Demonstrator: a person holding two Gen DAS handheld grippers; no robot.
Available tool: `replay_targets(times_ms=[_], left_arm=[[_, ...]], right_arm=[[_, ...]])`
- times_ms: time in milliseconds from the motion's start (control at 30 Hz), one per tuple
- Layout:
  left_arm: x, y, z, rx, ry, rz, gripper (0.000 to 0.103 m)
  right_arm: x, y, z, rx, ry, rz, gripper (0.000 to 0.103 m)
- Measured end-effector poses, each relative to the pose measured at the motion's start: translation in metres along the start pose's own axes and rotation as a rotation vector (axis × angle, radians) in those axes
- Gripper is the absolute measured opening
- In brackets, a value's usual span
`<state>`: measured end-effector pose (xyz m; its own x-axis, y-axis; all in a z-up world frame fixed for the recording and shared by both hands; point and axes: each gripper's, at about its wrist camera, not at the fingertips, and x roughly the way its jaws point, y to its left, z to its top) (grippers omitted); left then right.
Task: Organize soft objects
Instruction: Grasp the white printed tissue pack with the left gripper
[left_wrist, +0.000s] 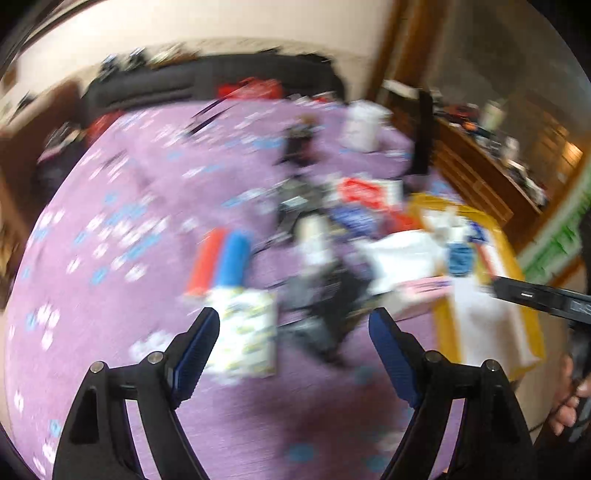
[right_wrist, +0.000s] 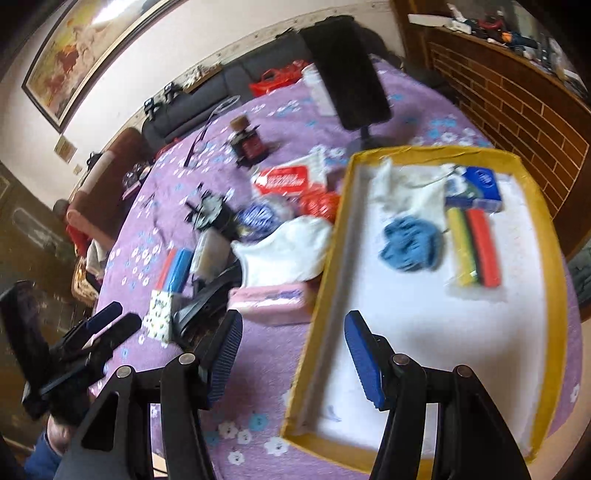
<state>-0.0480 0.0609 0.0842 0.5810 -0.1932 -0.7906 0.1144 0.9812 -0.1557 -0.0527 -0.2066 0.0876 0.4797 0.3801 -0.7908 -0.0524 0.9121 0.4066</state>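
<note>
jaws of the left gripper (left_wrist: 294, 334) stand wide apart with nothing between them, hovering over the purple flowered bedspread (left_wrist: 110, 258); this view is badly blurred. just beyond its blue pads lie a small white patterned box (left_wrist: 249, 332) and dark tangled items (left_wrist: 325, 295) that cannot be made out, and past the box a red-and-blue pack (left_wrist: 221, 262).

the right gripper (right_wrist: 293, 345) is also released, jaws parted and empty, poised over the near left wall of the yellow-rimmed box (right_wrist: 325, 258), one finger over the bedspread and the other over the white floor inside. inside the box, well apart from the fingers, rest a blue crumpled cloth (right_wrist: 412, 243), a white cloth (right_wrist: 406, 192), a yellow-and-red sponge pack (right_wrist: 476, 247) and a dark blue carton (right_wrist: 476, 188) toward the far end.

outside the box, touching its left wall, lies a white folded cloth (right_wrist: 284, 251), and just in front of that a pink tissue pack (right_wrist: 269, 301). further out on the bedspread sit red-and-white packets (right_wrist: 291, 181), a blue-and-white pouch (right_wrist: 258, 218) and a dark bottle (right_wrist: 247, 142). at the left edge of the right wrist view the other gripper shows, held in a hand (right_wrist: 61, 428).
</note>
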Motion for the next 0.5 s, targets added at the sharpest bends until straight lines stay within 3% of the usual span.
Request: replay_targets(times_ms=[133, 500], left_arm=[[0.022, 0.029, -0.005, -0.027, 0.065, 0.055, 0.082], [0.081, 0.033, -0.008, 0.053, 0.175, 0.099, 0.080]], right_arm=[[0.005, 0.013, -0.003, -0.034, 0.014, 0.008, 0.062], [0.019, 0.041, -0.007, -0.102, 0.075, 0.053, 0.062]])
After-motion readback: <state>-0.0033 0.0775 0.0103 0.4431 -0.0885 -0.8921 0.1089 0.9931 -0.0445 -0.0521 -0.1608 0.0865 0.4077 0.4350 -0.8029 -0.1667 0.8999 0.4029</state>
